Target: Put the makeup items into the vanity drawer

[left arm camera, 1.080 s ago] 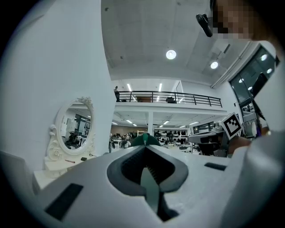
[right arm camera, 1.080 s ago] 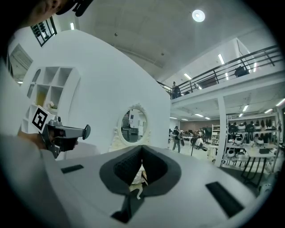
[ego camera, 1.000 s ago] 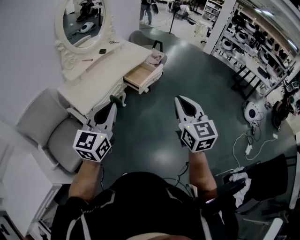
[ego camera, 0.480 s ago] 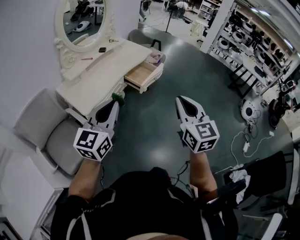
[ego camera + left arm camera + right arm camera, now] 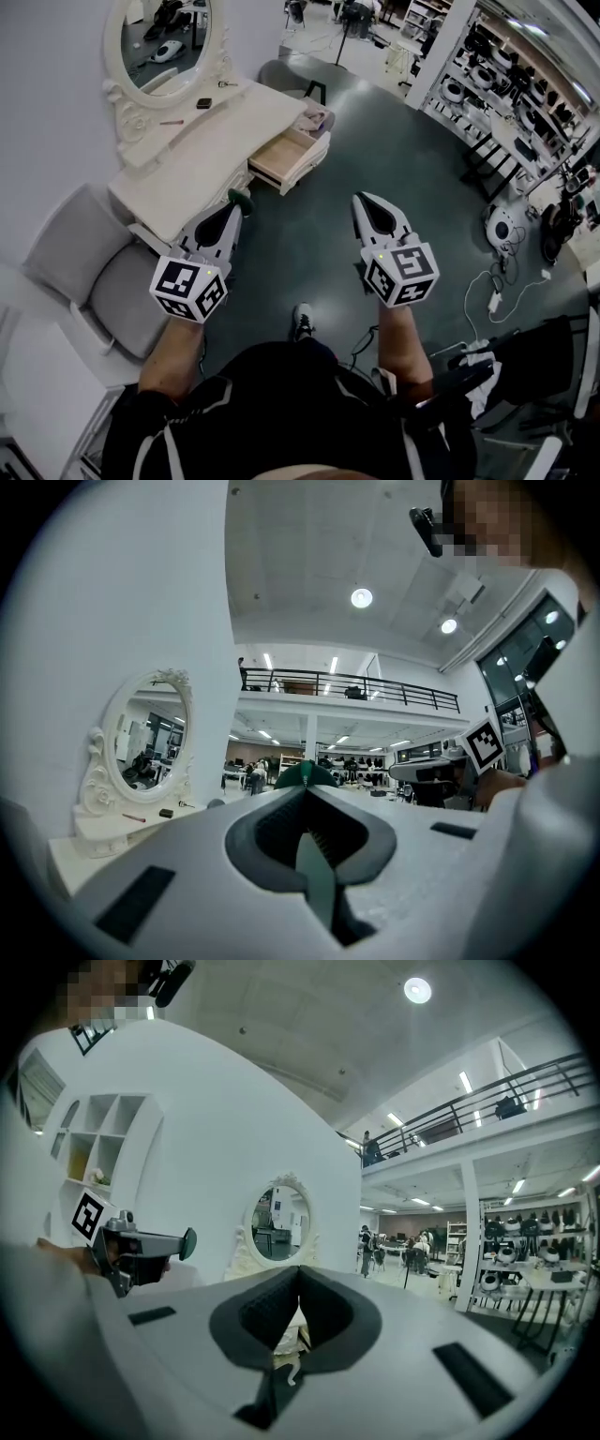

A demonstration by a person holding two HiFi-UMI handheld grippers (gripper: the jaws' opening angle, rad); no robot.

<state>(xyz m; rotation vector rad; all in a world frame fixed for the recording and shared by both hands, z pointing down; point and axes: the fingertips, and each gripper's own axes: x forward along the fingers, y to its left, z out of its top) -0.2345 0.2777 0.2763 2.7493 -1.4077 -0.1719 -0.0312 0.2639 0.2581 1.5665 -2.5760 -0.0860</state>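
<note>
Grey chair (image 5: 89, 272) beside vanity (image 5: 216, 131); drawer (image 5: 281, 155) open; shelving (image 5: 525, 103) at right.

A cream vanity drawer (image 5: 284, 155) stands pulled open, showing its pale wooden inside. On the vanity's surface (image 5: 216, 141), below the oval mirror, lie a small dark item (image 5: 203, 102) and a thin pink stick (image 5: 172, 121), apart from each other. A dark green round item (image 5: 241, 196) sits pinched at the tip of the left gripper (image 5: 232, 207).

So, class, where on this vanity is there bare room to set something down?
The vanity top is bare between the mirror ledge and its front edge. The open drawer looks bare inside too. The small items crowd only the ledge below the mirror.
</note>
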